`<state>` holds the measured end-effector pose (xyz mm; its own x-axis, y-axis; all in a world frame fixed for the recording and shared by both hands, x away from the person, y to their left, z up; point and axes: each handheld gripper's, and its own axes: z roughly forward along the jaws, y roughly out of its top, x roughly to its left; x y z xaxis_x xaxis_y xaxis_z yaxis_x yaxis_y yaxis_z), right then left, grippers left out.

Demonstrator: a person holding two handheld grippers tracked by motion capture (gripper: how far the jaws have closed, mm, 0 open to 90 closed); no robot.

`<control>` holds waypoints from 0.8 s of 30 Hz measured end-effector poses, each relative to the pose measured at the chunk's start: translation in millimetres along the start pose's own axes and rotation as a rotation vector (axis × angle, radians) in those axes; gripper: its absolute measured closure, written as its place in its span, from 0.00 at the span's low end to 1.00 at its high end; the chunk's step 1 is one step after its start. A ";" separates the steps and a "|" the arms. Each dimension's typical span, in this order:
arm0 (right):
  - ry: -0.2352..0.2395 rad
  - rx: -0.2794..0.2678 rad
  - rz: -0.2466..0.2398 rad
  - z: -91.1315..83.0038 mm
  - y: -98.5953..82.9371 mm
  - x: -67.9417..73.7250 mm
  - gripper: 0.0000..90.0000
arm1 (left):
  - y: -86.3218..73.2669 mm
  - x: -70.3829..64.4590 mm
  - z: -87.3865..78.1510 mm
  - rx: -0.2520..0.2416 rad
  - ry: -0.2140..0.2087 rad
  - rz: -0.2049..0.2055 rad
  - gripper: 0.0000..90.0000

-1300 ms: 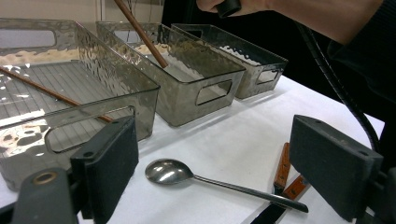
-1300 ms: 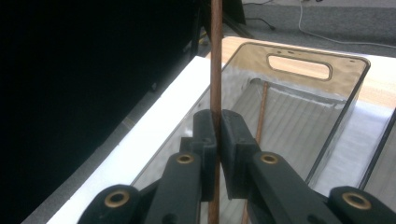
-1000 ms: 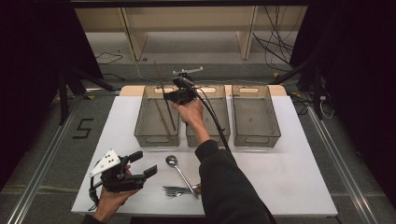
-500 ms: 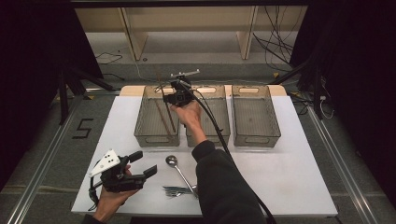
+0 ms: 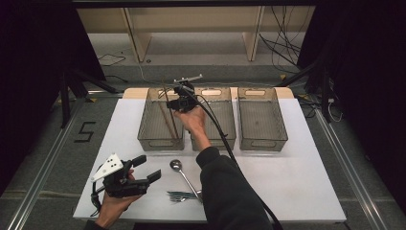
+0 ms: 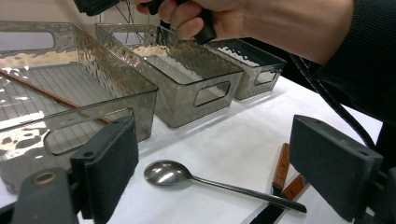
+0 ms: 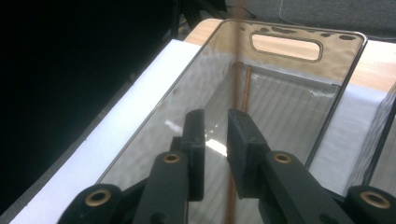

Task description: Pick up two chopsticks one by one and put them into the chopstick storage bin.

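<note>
Task item = thin wooden chopstick [image 5: 168,112] in the left bin [image 5: 143,130].

Handling (my read):
- Very light, stiff, slim and smooth, so it'll likely roll or pivot if pinched off-centre.
- Not fragile, but bin [image 7: 286,33] walls are hard plastic, so it'll skate and rattle on contact.
- Best hold is mid-shaft or a bit above, pads square across the stick. Grabbing near a tip will prob let it swing.

Position:
- High view: stick is tilted. Lower end sits toward the near end of the bin floor, upper end leans toward the far wall and pokes up by the rim.
- Right gripper [image 5: 171,104] hangs over the same bin, just beside the stick's mid-length.
- Right gripper view: right gripper [image 7: 215,116] jaws are almost together with a narrow slit between. The stick [image 7: 246,88] runs roughly in line w/ that slit, close to the right-hand pad.
- Can't tell if the pads are pinching it or just next to it.

Left gripper [image 5: 149,167] is spread wide and holds nothing. It's low over the near-left desk [image 5: 287,182], well apart from the bin. Left gripper view: spoon [image 6: 168,171] on the desk between its jaws, chopstick [image 6: 46,94] lying slantwise in the bin beyond.

Forks [image 5: 179,195] lie next to the spoon [image 5: 176,165] handle at the near edge.
</note>
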<state>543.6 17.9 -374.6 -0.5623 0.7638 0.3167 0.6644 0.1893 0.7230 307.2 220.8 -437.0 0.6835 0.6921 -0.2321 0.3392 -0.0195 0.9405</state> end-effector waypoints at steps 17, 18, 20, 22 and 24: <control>0.032 0.067 -0.098 -60.2 -15.5 6.1 0.46 | -0.3 0.2 -0.7 -0.002 0.010 0.001 0.17; 0.033 0.075 -0.105 -64.5 -19.5 6.4 0.45 | -0.3 0.3 -0.9 -0.001 0.011 0.001 0.17; 0.028 0.087 -0.115 -72.5 -27.7 6.4 0.44 | -0.4 0.4 -0.9 0.001 0.012 -0.002 0.17; 0.027 0.094 -0.120 -79.3 -36.1 6.2 0.42 | -0.5 0.1 -0.7 0.001 0.013 -0.002 0.17; 0.026 0.100 -0.125 -84.4 -43.9 6.2 0.40 | -0.7 0.2 -0.4 0.000 0.013 -0.003 0.17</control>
<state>469.5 -37.8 -352.6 -0.6555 0.7143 0.2451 0.6335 0.3435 0.6933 306.8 221.3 -437.6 0.6738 0.7016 -0.2319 0.3416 -0.0175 0.9397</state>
